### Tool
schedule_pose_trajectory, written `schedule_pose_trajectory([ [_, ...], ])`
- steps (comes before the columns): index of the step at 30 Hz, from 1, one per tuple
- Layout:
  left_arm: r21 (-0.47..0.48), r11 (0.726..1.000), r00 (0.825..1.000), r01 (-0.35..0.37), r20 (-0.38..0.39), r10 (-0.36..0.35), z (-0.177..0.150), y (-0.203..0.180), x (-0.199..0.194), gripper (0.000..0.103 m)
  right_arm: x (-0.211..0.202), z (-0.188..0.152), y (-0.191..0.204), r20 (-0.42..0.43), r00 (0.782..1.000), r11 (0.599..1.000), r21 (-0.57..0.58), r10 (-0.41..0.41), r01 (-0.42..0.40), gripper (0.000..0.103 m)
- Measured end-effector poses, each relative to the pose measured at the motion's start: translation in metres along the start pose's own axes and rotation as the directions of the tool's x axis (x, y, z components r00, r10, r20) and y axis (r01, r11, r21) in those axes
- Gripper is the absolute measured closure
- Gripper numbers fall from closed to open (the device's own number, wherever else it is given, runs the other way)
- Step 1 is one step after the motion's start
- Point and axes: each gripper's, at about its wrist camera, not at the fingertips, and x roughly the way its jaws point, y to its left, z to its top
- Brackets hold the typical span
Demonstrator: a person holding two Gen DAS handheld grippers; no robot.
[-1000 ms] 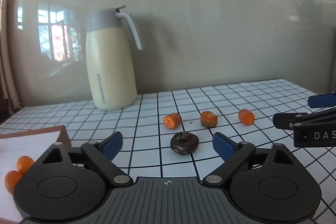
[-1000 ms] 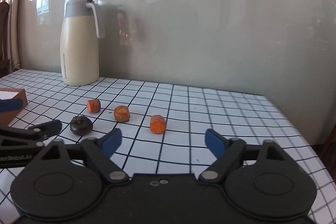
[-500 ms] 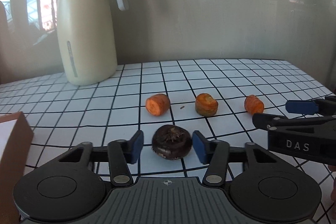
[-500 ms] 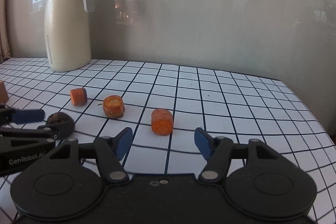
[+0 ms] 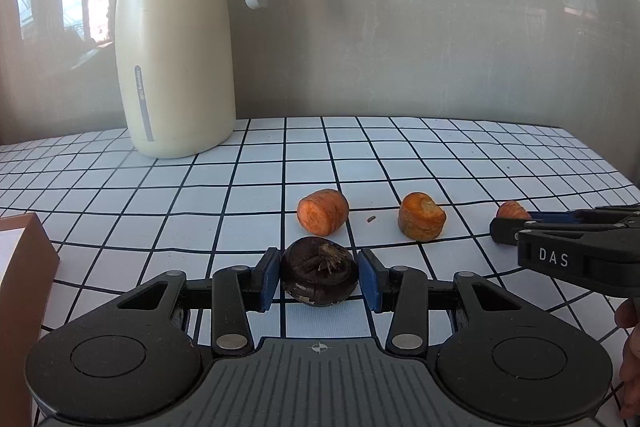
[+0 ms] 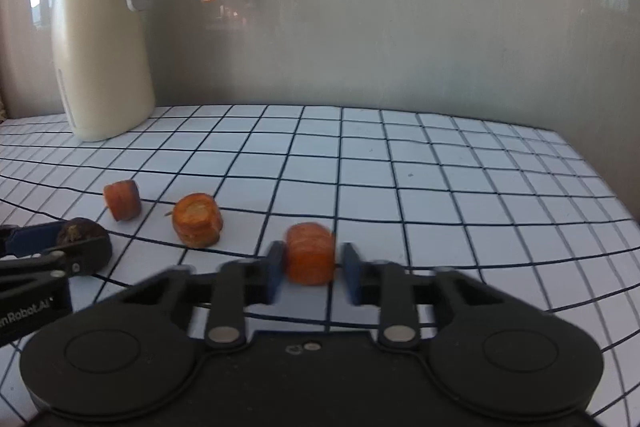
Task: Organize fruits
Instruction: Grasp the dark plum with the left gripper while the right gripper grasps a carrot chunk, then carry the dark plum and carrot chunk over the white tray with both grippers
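So nearest to us, our left gripper [image 5: 319, 277] has its blue pads [image 5: 267, 279] clamped on both sides of the dark water chestnut [image 5: 319, 275], which sits on the checked tablecloth [image 5: 460, 155]. Our right gripper [image 6: 310, 269] has just finished closing and is pinching an orange carrot chunk [image 6: 310, 253] between its pads, also down on the cloth; that view is a bit blurry there. Off at the left edge there's the corner of a brown box [image 5: 24, 291]. A bit further back we've got two more carrot pieces lying loose: the left chunk [image 5: 323, 211] on its side just behind the chestnut, and the middle chunk [image 5: 422, 215] standing on end near it. Way at the back, the cream thermos jug [image 5: 176, 39] stands upright against the wall [image 5: 440, 27].
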Motion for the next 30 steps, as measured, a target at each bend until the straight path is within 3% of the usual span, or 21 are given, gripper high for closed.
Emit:
schedule_pose_trajectory([
  [13,0.045,0.999,1.0,-0.003,0.016,0.002,-0.011,-0.007,-0.024,0.06,-0.034,-0.012,0.012,0.012,1.0,1.0,-0.026,-0.005,0.005,0.084],
  [30,0.042,0.999,0.999,-0.007,0.041,0.006,-0.036,0.003,-0.092,0.06,-0.112,-0.036,0.033,0.069,0.998,1.0,-0.024,0.007,-0.005,0.084],
])
